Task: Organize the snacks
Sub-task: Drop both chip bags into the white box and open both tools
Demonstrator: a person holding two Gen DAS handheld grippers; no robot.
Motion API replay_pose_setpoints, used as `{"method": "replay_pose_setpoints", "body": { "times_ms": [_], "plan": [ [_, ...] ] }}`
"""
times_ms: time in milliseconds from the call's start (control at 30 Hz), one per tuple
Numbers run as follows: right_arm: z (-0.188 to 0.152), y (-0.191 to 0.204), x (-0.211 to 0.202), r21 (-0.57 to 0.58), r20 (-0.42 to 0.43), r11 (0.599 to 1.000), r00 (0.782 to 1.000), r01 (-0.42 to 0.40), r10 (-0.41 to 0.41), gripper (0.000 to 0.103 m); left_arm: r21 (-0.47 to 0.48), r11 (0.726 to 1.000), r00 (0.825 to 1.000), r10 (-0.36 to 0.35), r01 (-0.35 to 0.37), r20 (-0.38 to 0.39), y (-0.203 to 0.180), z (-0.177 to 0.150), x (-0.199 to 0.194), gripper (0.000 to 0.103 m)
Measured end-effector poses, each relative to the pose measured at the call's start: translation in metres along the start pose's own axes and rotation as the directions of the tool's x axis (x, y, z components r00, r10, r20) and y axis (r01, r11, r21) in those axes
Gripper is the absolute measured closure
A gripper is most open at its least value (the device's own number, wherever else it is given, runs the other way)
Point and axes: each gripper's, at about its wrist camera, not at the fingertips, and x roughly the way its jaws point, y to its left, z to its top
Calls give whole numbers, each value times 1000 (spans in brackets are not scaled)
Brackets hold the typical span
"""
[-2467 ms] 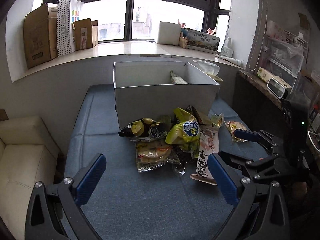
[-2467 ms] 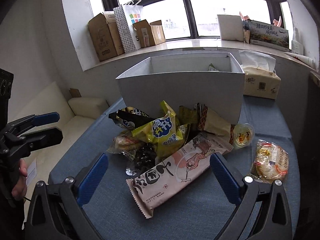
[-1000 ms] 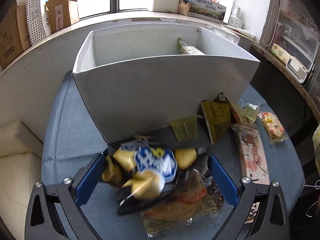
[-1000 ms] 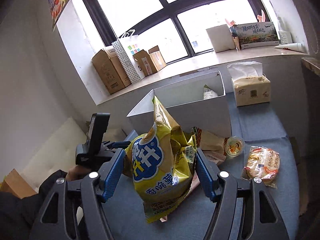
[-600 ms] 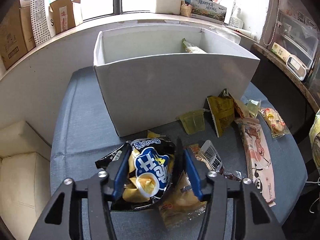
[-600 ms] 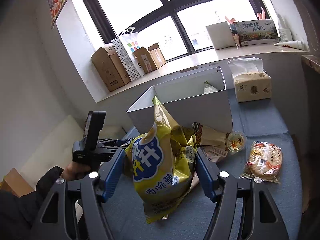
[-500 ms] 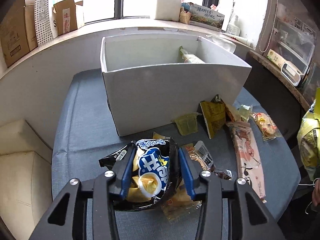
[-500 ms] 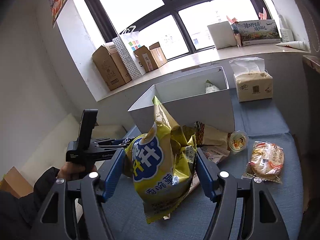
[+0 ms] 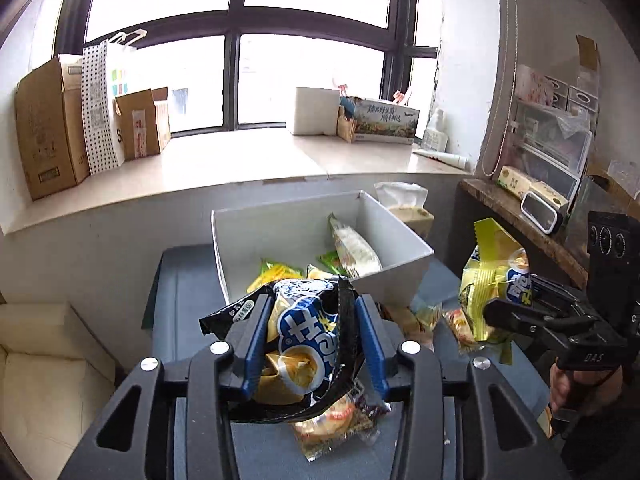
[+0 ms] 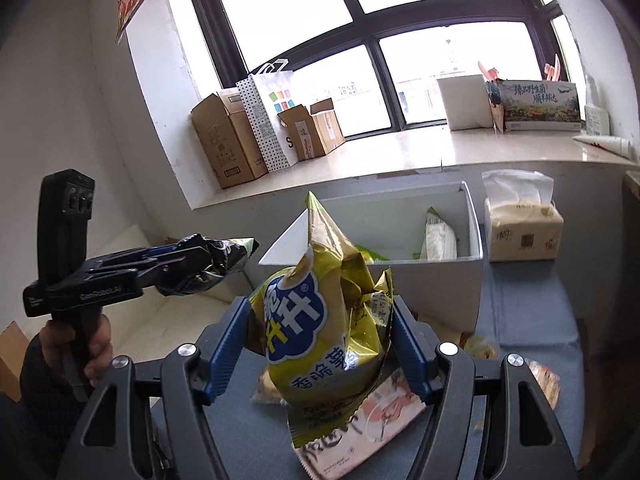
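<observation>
My left gripper (image 9: pixel 308 340) is shut on a black chip bag (image 9: pixel 308 344) and holds it in the air in front of the white box (image 9: pixel 404 264). It also shows in the right wrist view (image 10: pixel 208 260). My right gripper (image 10: pixel 320 344) is shut on a yellow-green chip bag (image 10: pixel 320 320), lifted above the table; this bag shows at the right in the left wrist view (image 9: pixel 492 280). The white box (image 10: pixel 400 284) holds a few snack packets (image 9: pixel 352 244). More snacks lie on the blue table, among them a long pink packet (image 10: pixel 360 424).
A tissue box (image 10: pixel 520 232) stands right of the white box. Cardboard boxes (image 10: pixel 228 140) and a paper bag (image 10: pixel 272 108) sit on the window sill. A cream sofa (image 9: pixel 44 380) is left of the table. A shelf (image 9: pixel 532 220) runs along the right wall.
My left gripper has risen with the black chip bag, so the inside of the white box now shows. My right gripper has stayed shut on the yellow-green bag and lifted a little.
</observation>
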Motion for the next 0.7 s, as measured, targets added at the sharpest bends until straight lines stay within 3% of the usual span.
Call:
{"method": "replay_pose_setpoints", "body": {
  "times_ms": [267, 533, 600, 633, 667, 700],
  "plan": [
    [81, -27, 66, -34, -29, 996, 997, 77, -78, 30, -47, 999, 1000, 20, -20, -3, 11, 58, 66, 56],
    [99, -73, 132, 47, -129, 991, 984, 127, -120, 29, -97, 993, 996, 64, -70, -66, 28, 62, 139, 52],
    [96, -80, 138, 57, -146, 989, 981, 139, -130, 25, -106, 993, 996, 50, -57, -71, 31, 60, 145, 39],
    [95, -83, 141, 68, -161, 986, 977, 155, -143, 17, -108, 993, 996, 48, -57, -78, 33, 59, 147, 30],
    [95, -87, 143, 82, -173, 982, 972, 172, -156, 7, -111, 992, 995, 50, -59, -84, 35, 58, 149, 5],
    [93, -91, 143, 102, -179, 977, 969, 188, -168, 5, -110, 992, 996, 47, -56, -79, 37, 57, 148, 0]
  ]
}}
